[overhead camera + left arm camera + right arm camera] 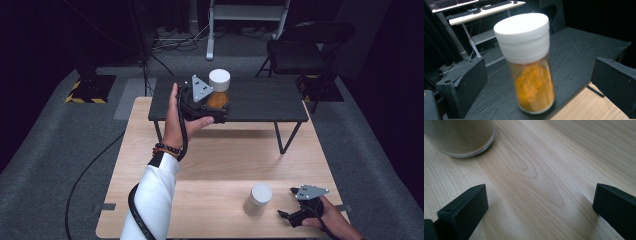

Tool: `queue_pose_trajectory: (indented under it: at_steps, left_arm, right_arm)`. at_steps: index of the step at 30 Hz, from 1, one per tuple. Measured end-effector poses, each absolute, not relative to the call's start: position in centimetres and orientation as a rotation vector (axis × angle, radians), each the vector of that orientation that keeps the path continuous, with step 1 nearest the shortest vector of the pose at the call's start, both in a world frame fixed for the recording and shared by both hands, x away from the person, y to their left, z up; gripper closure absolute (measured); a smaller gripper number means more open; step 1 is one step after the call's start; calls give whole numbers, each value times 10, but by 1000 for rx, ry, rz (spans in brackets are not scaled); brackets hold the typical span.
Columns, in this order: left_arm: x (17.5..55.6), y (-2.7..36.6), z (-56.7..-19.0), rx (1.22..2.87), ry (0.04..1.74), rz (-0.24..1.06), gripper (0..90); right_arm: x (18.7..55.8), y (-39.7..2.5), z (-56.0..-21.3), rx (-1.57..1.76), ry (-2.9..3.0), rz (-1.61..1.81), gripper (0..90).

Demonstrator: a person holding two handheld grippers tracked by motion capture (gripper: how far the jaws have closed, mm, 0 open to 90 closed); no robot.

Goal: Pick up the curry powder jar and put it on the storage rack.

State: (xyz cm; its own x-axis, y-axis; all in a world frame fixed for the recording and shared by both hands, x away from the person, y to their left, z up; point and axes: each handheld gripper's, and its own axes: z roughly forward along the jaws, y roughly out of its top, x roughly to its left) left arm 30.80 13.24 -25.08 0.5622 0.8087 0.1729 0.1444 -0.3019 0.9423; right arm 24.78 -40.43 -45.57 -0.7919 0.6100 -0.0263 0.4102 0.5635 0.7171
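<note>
1. Where the small black raised shelf (pixel 260 100) is standing on the far half of the light wooden table (pixel 215 165), a clear glass jar of orange powder with a white screw cap (pixel 219 90) is sitting upright near the shelf's front edge.
2. From the high view, the left gripper (pixel 216 102) is reaching in around that jar, with the person's left hand (pixel 176 122) wrapping its black body and a grey three-cornered plate (pixel 200 89) riding on top.
3. Along the left gripper view, the orange-powder jar (pixel 530 62) is standing between the two black jaws, which are spreading wide on either side with a clear gap to the glass, so they are gripping nothing.
4. That same view is showing the jar's base resting on the dark shelf top (pixel 584 52) close to the edge, with pale table wood below.
5. Near the table's front right, a second jar with a white cap and pale beige contents (pixel 257 199) is standing upright, just beside the right gripper (pixel 287 216) and not touching it.
6. The right hand (pixel 335 222) is holding that gripper low over the table.
7. Through the right gripper view, the jaws are gaping wide over bare wood (pixel 541 175), and the pale jar's base (pixel 461 137) is sitting ahead and off to the left, outside the jaws.
</note>
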Motion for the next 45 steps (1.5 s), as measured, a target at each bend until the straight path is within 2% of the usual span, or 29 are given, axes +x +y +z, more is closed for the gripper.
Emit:
queue_pose_trajectory:
  at_steps: [3,21,45]
  left_arm:
    - [300,133,-253,1816,774,849,7]
    - [255,159,-289,1888,714,804,9]
    - [224,194,-364,1956,802,717,9]
  right_arm:
    - [248,-404,-456,845,2527,1057,0]
    - [247,-405,-457,848,2522,1060,0]
    - [246,-405,-457,851,2517,1063,0]
